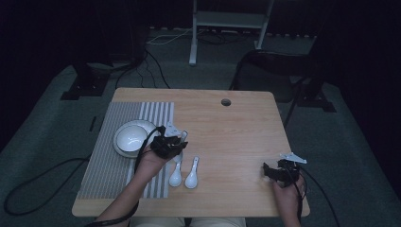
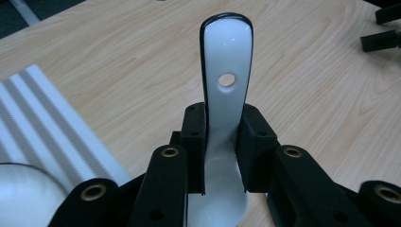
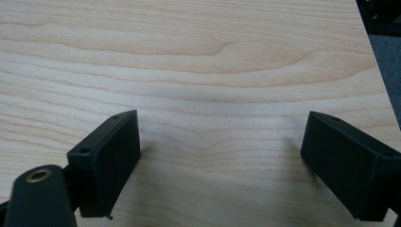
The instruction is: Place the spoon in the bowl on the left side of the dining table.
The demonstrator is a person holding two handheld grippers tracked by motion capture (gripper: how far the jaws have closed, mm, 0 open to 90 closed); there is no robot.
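Left gripper view: the left gripper [image 2: 221, 142] has its jaws clenched on a glossy white ceramic spoon [image 2: 226, 94], pads on the neck, bowl nearest, flat holed handle pointing away over the pale wood bench [image 2: 321, 85]. Farther left lie a striped mat [image 2: 42, 118] and, probably, a bowl [image 2: 23, 194]. The right gripper [image 3: 220, 165] rests released.

Three white spoons: two lie side by side on the table [image 1: 236, 123], one [image 1: 175, 175] beside the other [image 1: 192, 176], and a third [image 2: 226, 90] sits clamped in the left gripper [image 2: 221, 142]. One white bowl [image 1: 131, 136], perhaps on a plate; dim light blurs it. One striped mat [image 1: 108, 156]. Two grippers, counting the right gripper [image 3: 220, 161].
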